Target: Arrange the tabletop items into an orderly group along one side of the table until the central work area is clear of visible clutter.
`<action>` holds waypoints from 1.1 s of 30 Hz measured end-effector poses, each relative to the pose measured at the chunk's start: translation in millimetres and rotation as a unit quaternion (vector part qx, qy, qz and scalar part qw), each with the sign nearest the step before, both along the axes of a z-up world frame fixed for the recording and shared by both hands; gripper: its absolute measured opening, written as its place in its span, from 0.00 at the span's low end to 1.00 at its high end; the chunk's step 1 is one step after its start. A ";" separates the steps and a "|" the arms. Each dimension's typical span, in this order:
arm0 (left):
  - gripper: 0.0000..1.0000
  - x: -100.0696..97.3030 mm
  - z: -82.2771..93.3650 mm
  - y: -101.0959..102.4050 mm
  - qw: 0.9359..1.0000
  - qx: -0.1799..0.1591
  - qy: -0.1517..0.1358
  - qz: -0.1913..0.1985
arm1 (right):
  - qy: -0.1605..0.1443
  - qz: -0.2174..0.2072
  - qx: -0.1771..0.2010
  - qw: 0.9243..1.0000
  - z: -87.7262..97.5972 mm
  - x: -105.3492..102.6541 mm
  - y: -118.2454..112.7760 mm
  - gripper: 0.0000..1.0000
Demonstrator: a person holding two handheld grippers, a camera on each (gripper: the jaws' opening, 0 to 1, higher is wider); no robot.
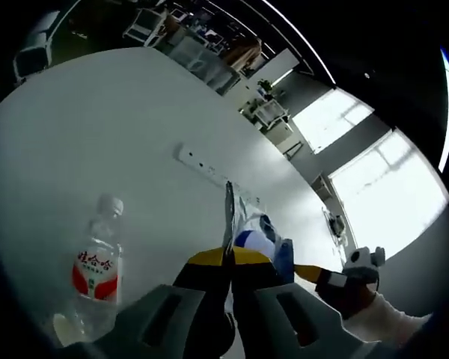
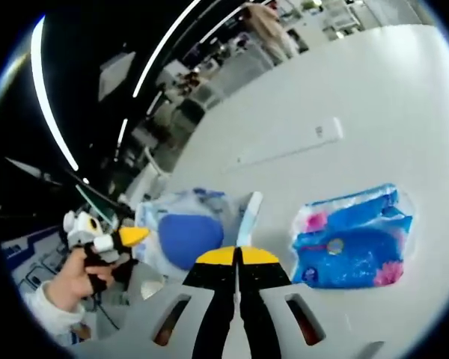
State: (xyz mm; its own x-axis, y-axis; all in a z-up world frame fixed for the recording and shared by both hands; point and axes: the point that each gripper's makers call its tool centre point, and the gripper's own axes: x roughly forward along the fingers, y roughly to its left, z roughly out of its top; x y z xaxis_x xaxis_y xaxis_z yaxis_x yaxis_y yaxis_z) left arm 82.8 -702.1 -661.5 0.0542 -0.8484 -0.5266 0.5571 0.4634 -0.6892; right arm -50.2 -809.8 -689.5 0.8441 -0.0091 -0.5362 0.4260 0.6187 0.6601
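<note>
White tabletop point(image 1: 97, 127) is hosting a water bottle point(image 1: 97, 265) while the left gripper point(image 1: 229, 258) and right gripper point(image 2: 238, 254) are both clenching a thin plastic packet point(image 2: 248, 217) near a blue pouch point(image 2: 355, 239).

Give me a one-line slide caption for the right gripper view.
Right gripper, jaws shut on a clear packet, beside a blue pouch on the white table.
</note>
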 end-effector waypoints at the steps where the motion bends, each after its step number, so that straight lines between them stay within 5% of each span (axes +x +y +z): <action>1: 0.00 0.4 -3.2 -2.2 1.000 0.002 0.002 -0.001 | 0.003 -0.001 0.001 1.000 -3.5 0.9 -1.6 0.00; 22: 0.00 12.2 -44.2 -18.1 0.999 0.036 0.015 -0.007 | 0.057 0.010 -0.009 0.998 -45.0 9.5 -10.7 0.00; 33: 0.00 17.9 -61.1 -22.1 0.998 0.053 0.018 -0.006 | 0.064 0.009 -0.012 0.998 -50.5 11.4 -13.0 0.00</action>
State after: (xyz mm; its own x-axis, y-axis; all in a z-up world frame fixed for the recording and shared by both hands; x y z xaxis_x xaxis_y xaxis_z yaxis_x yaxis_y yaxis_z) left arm 100.7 -724.2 -722.6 0.0232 -0.7883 -0.6148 0.5391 0.5278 -0.6564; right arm -38.8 -822.8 -740.0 0.7686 -0.0076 -0.6397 0.4943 0.6418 0.5862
